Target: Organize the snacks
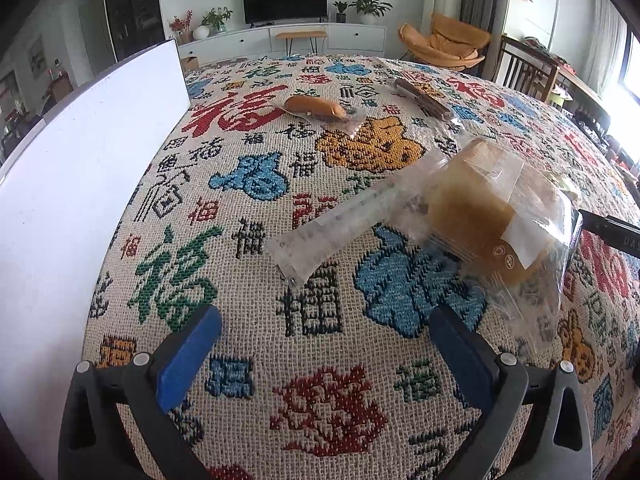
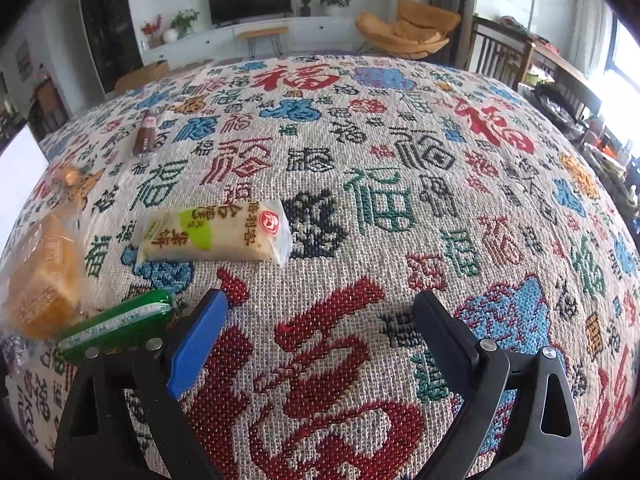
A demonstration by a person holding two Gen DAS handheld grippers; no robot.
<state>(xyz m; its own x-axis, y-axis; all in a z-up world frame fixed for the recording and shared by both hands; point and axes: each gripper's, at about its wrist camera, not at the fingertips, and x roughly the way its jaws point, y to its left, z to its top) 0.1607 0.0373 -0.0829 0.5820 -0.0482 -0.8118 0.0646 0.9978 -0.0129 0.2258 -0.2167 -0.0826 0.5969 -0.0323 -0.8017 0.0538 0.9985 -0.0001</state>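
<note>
**Both grippers spread over the snack table, nothing held**

The left gripper (image 1: 324,344) hangs above the patterned tablecloth (image 1: 328,412) with its blue-padded fingers (image 1: 188,354) released wide and only cloth between them. The bagged bread (image 1: 488,216) lies at about two o'clock from it, its clear sealed tail reaching toward eleven o'clock. Further off, at twelve o'clock, rest a wrapped bun (image 1: 316,106) and, toward one o'clock, a brown bar (image 1: 424,98). A white box (image 1: 80,168) stands along the nine o'clock edge; it is probably where the snacks are to go, though its inside is hidden from both cameras.

The right gripper (image 2: 320,332) is likewise spread and empty. The pale rice cracker pack (image 2: 216,236) lies at eleven o'clock from it, and a green sausage stick (image 2: 116,328) sits just beside its left finger at nine o'clock, close against the bread.

The step in hand appears to be choosing and approaching a first snack. To do it well:
- Left: swing toward two o'clock and straddle the loaf across its narrow sides, not the loose film.
- Right: square the fingers across the cracker pack's short width.
- Close gently; both snacks would likely crush.
</note>
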